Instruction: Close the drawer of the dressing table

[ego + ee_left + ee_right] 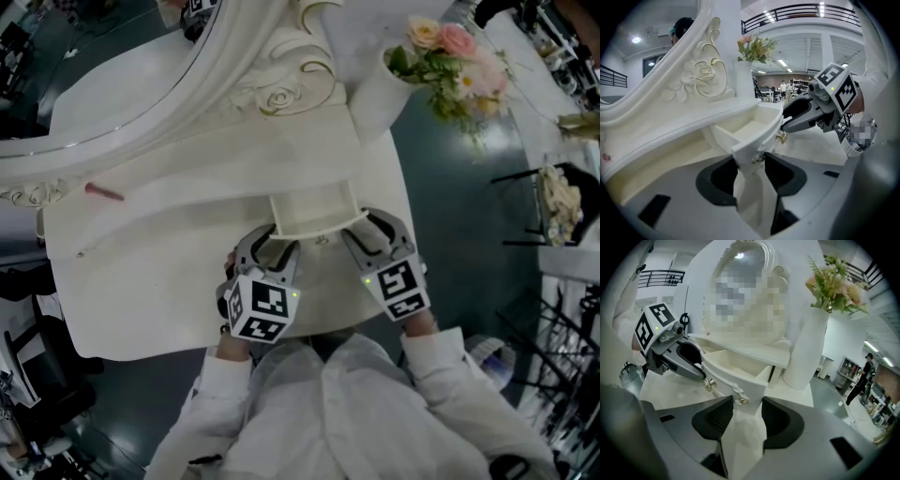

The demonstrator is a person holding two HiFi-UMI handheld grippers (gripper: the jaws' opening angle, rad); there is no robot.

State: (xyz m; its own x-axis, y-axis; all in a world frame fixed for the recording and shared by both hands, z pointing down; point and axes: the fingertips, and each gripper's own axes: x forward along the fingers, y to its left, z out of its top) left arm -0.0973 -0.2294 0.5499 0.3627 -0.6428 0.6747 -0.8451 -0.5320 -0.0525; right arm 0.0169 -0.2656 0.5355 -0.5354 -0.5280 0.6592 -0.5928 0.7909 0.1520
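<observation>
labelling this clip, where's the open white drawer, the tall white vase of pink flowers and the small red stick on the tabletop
open white drawer [314, 208], head view, its bare inside floor
tall white vase [373, 94], head view, its side wall
small red stick [103, 192], head view, its middle

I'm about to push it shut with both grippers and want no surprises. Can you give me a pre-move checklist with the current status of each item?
1. Drawer empty, nothing over its rim: ok.
2. Left gripper jaws open, astride one front corner of the drawer: ok.
3. Right gripper jaws open, astride the other front corner: ok.
4. Pads touching the drawer front: cannot tell.
5. Vase clear of the drawer: ok.
6. Drawer closed: not ok, it stands pulled out.
</observation>
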